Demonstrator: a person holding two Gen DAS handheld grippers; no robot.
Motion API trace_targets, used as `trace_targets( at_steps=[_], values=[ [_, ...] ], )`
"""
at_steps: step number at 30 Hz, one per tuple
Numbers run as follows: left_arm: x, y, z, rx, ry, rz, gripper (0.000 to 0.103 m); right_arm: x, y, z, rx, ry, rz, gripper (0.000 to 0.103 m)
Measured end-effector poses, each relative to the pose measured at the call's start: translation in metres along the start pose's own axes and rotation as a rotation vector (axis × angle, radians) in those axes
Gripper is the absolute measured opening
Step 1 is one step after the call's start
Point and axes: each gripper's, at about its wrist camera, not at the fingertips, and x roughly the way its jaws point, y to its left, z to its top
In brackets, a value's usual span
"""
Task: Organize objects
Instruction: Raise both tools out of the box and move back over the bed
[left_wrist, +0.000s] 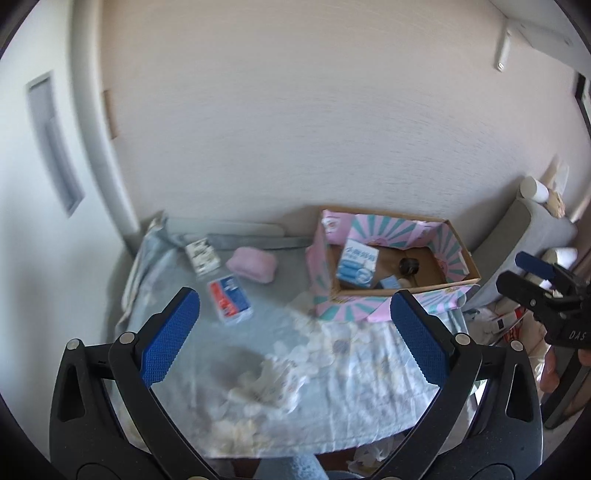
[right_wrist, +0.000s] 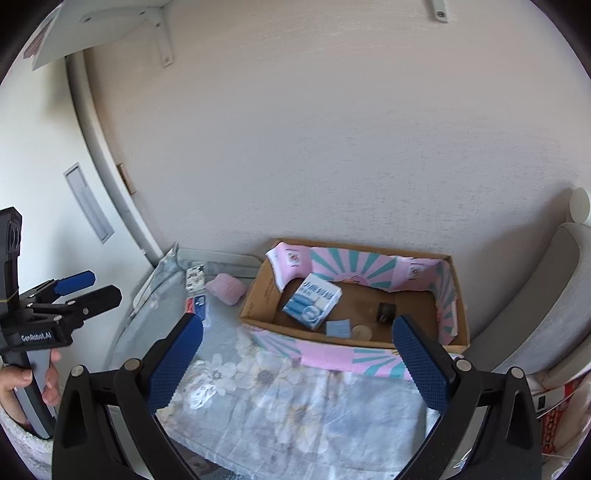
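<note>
Grippers hover, jaws spread and empty, above a table draped in a floral cloth (right_wrist: 295, 406): the left gripper (left_wrist: 295, 332) and the right gripper (right_wrist: 297, 350). A cardboard box (right_wrist: 258, 295) lined with pink-and-teal paper sits at the cloth's far right corner against the wall, holding a blue-and-white carton (right_wrist: 313, 301), a small black object (right_wrist: 386, 312) and a small blue packet (right_wrist: 338, 328). Outside it, toward the far left corner, lie a pink pouch (left_wrist: 252, 264), a red-and-blue packet (left_wrist: 231, 300) and a black-and-white printed packet (left_wrist: 202, 255).
</note>
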Motion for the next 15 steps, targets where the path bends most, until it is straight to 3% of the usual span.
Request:
trace_targets(
  at_steps=[7, 15],
  values=[
    [-0.016, 0.063, -0.028, -0.101, 0.005, 0.047, 0.103, 0.011, 0.037, -0.019, -0.038, 0.006, 0.072, 0.102],
    [-0.002, 0.119, -0.048, -0.177, 0.052, 0.076, 0.103, 0.045, 0.081, -0.043, -0.084, 0.054, 0.15, 0.102]
  ],
)
